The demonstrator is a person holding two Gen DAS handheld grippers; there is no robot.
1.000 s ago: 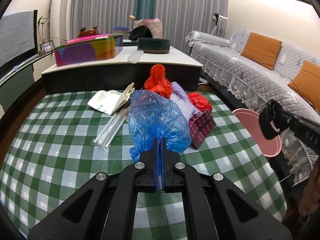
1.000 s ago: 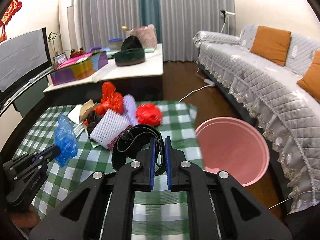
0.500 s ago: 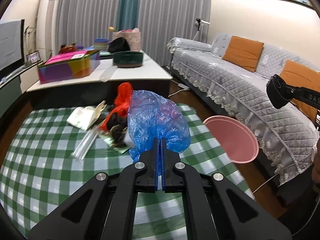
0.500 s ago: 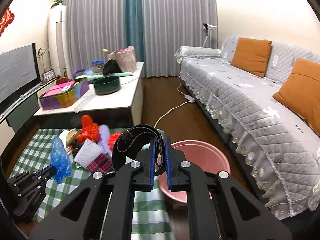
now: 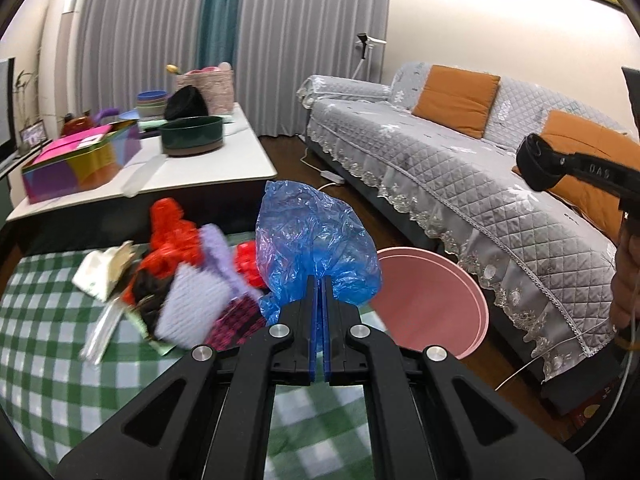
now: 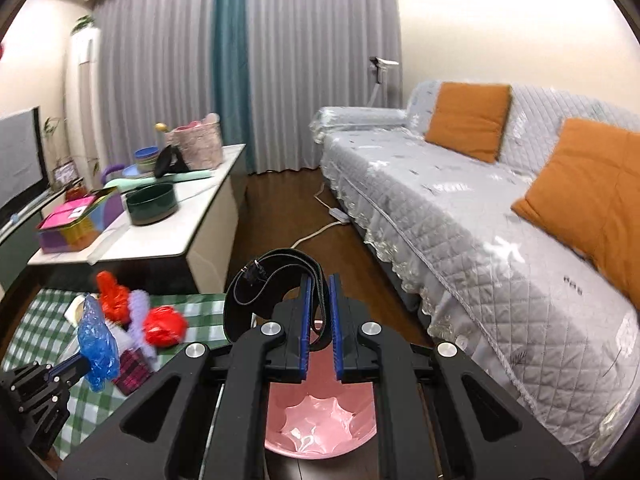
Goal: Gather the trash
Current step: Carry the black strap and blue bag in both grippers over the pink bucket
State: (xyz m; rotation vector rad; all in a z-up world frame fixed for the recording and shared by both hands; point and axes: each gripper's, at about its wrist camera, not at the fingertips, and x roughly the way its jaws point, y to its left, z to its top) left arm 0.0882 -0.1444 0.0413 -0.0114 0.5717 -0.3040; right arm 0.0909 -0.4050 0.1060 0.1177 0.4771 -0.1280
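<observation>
Crinkly see-through blue plastic bag (image 5: 316, 248), shiny smooth pink plastic bin (image 6: 320, 428), soft quilted grey cloth sofa cover (image 6: 460, 216), green checked cloth tablecloth (image 5: 52, 360)

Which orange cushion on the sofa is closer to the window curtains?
The smaller-looking orange cushion leaning by the sofa's far armrest; the other cushion sits nearer the camera.

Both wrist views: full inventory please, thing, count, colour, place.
plastic bag: 1, blue, pinched in left gripper
strap: 1, black, looped, held in right gripper
bin: 1, pink, on floor between table and sofa
trash pile: several pieces, red, lilac, white, on the checked table
tablecloth: 1, green and white check
bowl: 1, dark green, on white counter
box: 1, multicolour, on counter
sofa: 1, grey quilted cover
cushions: 2, orange, on sofa
left gripper: shut on bag
right gripper: shut on strap
</observation>
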